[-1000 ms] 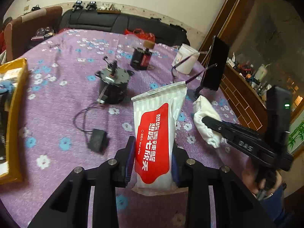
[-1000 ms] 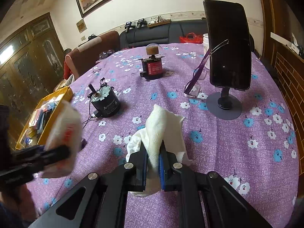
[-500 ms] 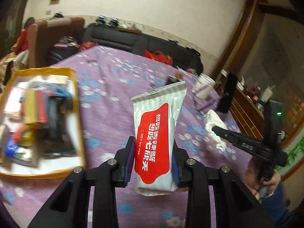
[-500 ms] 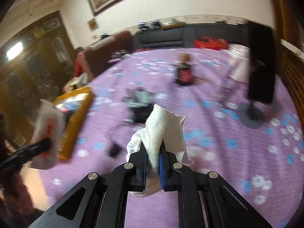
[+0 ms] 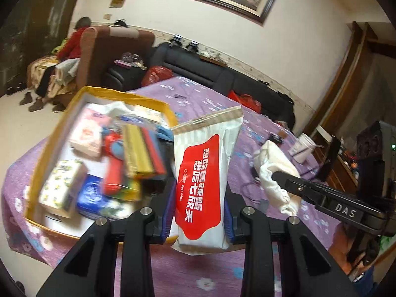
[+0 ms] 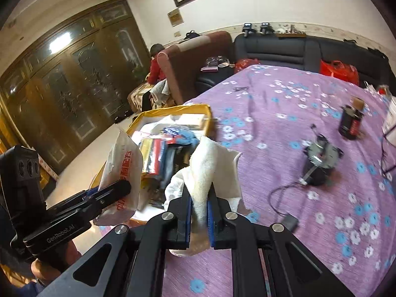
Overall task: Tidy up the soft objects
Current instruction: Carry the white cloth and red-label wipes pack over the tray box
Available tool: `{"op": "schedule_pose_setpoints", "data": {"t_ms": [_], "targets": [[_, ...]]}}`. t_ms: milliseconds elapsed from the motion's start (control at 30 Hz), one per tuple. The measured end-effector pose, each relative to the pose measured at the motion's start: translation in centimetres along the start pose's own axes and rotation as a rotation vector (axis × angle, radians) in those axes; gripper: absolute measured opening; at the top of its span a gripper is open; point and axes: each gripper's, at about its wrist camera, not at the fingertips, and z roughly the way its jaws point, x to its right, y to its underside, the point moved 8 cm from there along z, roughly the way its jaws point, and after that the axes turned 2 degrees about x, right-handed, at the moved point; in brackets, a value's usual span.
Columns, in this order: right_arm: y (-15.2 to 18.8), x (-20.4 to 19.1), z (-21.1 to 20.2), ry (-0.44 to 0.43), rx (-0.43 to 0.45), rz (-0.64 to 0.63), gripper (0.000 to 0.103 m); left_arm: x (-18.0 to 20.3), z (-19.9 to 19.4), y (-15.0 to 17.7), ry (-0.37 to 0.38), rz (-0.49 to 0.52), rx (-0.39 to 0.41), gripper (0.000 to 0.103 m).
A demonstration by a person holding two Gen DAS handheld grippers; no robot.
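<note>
A purple flowered tablecloth (image 6: 284,123) is seen, with a yellow box (image 5: 49,143) at its left edge. A wet-wipe pack (image 5: 205,173) is clamped by the left gripper (image 5: 198,212) near the box. A white cloth (image 6: 210,163) is pinched tight by the right gripper (image 6: 199,217).

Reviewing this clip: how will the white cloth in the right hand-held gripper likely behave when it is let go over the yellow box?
The white cloth looks floppy: it folds and droops either side of the right hand-held gripper, whose pads pinch it thin. It probably weighs little and should drop without rolling. It may drape unevenly over the packs crowding the yellow box.
</note>
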Motion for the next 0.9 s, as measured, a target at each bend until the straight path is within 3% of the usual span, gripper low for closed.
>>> {"op": "schedule_pose_setpoints", "data": {"t_ms": [267,533,900], "targets": [[-0.5,-2.9,2.4,-0.043,-0.017,-0.017,0.012,-4.5,0.1,-0.4,-0.086,-0.043,0.016,0.032],[-0.7,-4.4,4.1,-0.062,-0.032,-0.029,0.012,-5.9,0.7,-0.5,-0.152,-0.034,0.023,0.033],[-0.7,-4.9,5.6,-0.058,-0.059,-0.040,0.012,-7.0,1.6,-0.2,-0.167,-0.038,0.008,0.033]]}}
